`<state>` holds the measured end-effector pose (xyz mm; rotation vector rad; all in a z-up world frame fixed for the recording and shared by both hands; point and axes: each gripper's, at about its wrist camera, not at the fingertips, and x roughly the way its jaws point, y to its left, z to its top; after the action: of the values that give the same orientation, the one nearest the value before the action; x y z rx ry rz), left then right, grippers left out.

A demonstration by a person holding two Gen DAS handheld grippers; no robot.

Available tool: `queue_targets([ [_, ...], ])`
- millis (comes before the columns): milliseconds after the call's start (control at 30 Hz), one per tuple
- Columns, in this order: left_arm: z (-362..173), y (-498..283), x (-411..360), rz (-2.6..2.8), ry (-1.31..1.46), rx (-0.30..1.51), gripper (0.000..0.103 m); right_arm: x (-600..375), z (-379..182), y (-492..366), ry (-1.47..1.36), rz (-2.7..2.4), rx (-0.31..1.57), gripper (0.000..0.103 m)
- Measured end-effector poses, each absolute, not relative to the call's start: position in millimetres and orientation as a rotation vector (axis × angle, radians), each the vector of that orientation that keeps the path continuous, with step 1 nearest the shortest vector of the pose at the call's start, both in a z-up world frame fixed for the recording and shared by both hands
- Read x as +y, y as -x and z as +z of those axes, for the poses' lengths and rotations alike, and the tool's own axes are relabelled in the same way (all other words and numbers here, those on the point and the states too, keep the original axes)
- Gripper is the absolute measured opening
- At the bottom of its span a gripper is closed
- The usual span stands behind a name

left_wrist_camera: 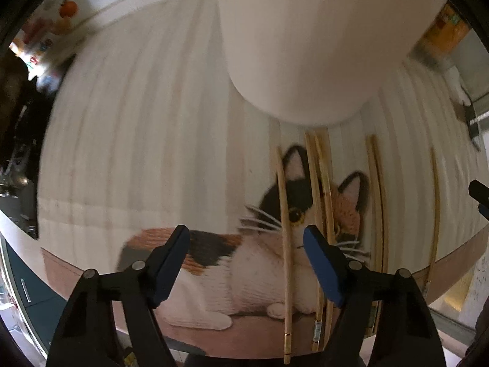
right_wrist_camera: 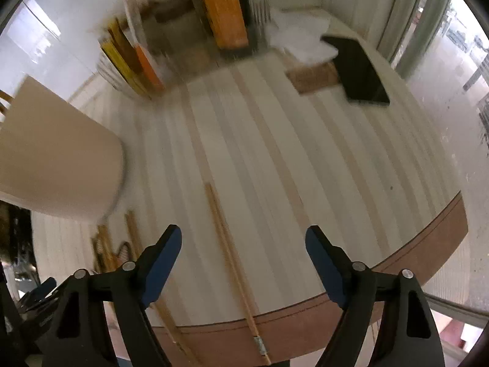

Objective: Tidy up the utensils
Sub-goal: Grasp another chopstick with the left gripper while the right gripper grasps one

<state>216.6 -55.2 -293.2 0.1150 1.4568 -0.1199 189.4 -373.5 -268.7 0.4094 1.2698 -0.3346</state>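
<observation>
Left claw (left_wrist_camera: pixel 246 238): yours gapes wide, empty.
Right claw (right_wrist_camera: pixel 243 238): wide too, empty.
Chopsticks (left_wrist_camera: pixel 287 244): lower right, across the cat mat (left_wrist_camera: pixel 214 263).
Holder (left_wrist_camera: pixel 305 46): top centre.
Writing: orange box (right_wrist_camera: pixel 227 9), illegible.

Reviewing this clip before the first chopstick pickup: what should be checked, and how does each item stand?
1. Left gripper open and empty: ok.
2. Right gripper open and empty: ok.
3. A chopstick lies between the left fingers: ok.
4. Chopstick between the right fingers: ok.
5. White holder upright near the chopsticks: ok.
6. Holder's opening free: cannot tell, rim out of view.
</observation>
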Motion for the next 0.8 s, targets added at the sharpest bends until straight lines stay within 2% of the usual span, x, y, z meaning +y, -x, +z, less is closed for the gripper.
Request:
queue_targets([
  [100,-304.8,-215.7,-63.4,-0.144,-0.113,1.479,0.063,-371.0,-283.5,-188.7,-0.395,-0.331,1.309,0.079],
  [167,-310.9,-215.4,-68.3,-0.154,-0.123,1.497,0.043,-368.3,-292.4,-191.0,-0.382,-0.325,1.338,0.076],
  [300,-317.7,-212.7,-77.7,-0.171,-0.156,1.494,0.024,-361.5,-308.3,-193.1,-0.352,-0.309,1.388,0.071],
  [367,-317.7,-213.8,-80.6,-0.177,-0.165,1.49,0.006,-356.0,-316.3,-193.6,-0.327,-0.294,1.419,0.069],
  [433,-317.5,-213.7,-79.8,-0.162,-0.186,1.48,0.005,-348.4,-323.4,-193.8,-0.297,-0.272,1.445,0.065],
  [533,-318.5,-215.1,-75.9,-0.14,-0.191,1.478,0.004,-335.3,-329.1,-193.4,-0.216,-0.246,1.453,0.045],
  [567,-318.4,-216.0,-71.2,-0.134,-0.187,1.479,0.004,-328.7,-329.3,-193.9,-0.164,-0.25,1.448,0.033],
  [600,-318.2,-215.4,-66.3,-0.125,-0.177,1.482,0.004,-323.6,-328.3,-193.1,-0.143,-0.239,1.439,0.016],
  [633,-318.6,-215.0,-64.1,-0.119,-0.171,1.485,0.004,-320.3,-327.9,-192.4,-0.136,-0.232,1.436,0.008],
  [800,-318.0,-213.8,-55.5,-0.109,-0.147,1.491,0.004,-301.7,-327.3,-190.1,-0.126,-0.196,1.444,0.007],
])
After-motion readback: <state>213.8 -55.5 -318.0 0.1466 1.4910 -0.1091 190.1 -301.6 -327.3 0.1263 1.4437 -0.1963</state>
